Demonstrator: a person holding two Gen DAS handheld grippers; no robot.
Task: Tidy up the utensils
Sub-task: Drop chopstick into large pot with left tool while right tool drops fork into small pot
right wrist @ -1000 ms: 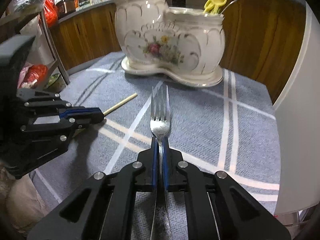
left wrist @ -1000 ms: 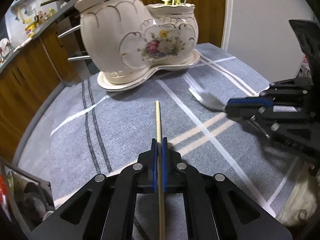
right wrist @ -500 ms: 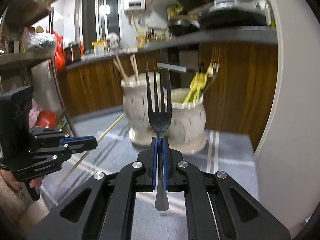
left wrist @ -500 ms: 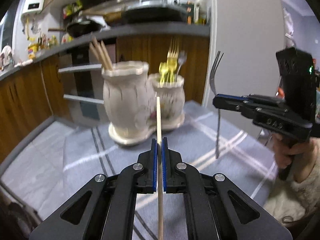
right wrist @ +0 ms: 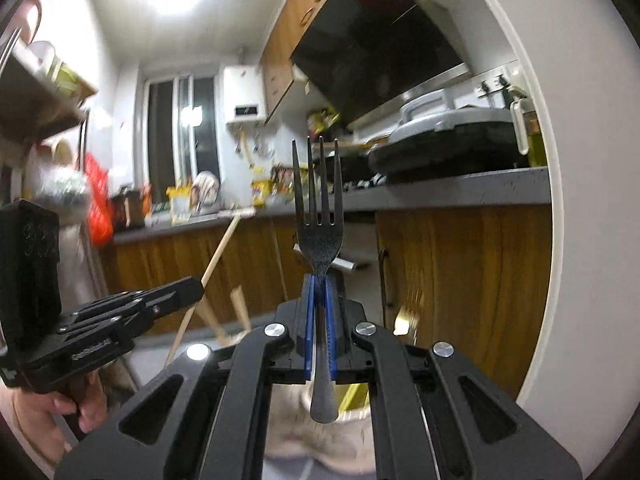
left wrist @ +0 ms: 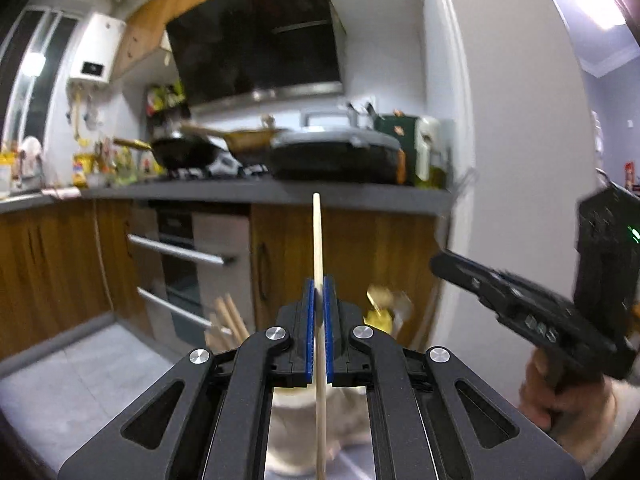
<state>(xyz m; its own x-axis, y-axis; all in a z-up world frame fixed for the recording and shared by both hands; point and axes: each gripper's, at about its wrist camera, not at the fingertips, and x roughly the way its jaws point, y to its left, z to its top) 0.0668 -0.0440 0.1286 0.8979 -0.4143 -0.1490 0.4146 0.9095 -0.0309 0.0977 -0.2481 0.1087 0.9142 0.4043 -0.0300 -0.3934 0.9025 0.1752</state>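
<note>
My left gripper (left wrist: 319, 292) is shut on a wooden chopstick (left wrist: 318, 240) that stands upright, raised in the air. My right gripper (right wrist: 319, 286) is shut on a dark metal fork (right wrist: 318, 216), tines up. The white ceramic utensil holder (left wrist: 296, 432) sits low behind the fingers in both views, mostly hidden; chopsticks (left wrist: 228, 320) and gold utensils (left wrist: 380, 308) poke out of it. In the left wrist view the right gripper (left wrist: 438, 265) shows at the right, held by a hand. The right wrist view shows the left gripper (right wrist: 196, 286) with its chopstick (right wrist: 218, 252) at the left.
A wooden kitchen cabinet (left wrist: 360, 248) with a grey counter (left wrist: 280, 190), pans and a range hood (left wrist: 256, 32) stands behind. A white wall (left wrist: 512, 160) rises at the right. The grey tablecloth (left wrist: 60, 392) shows at the lower left.
Both grippers have risen and tilted up from the table toward level, each carrying its utensil. The holder has dropped to the bottom of both views.
</note>
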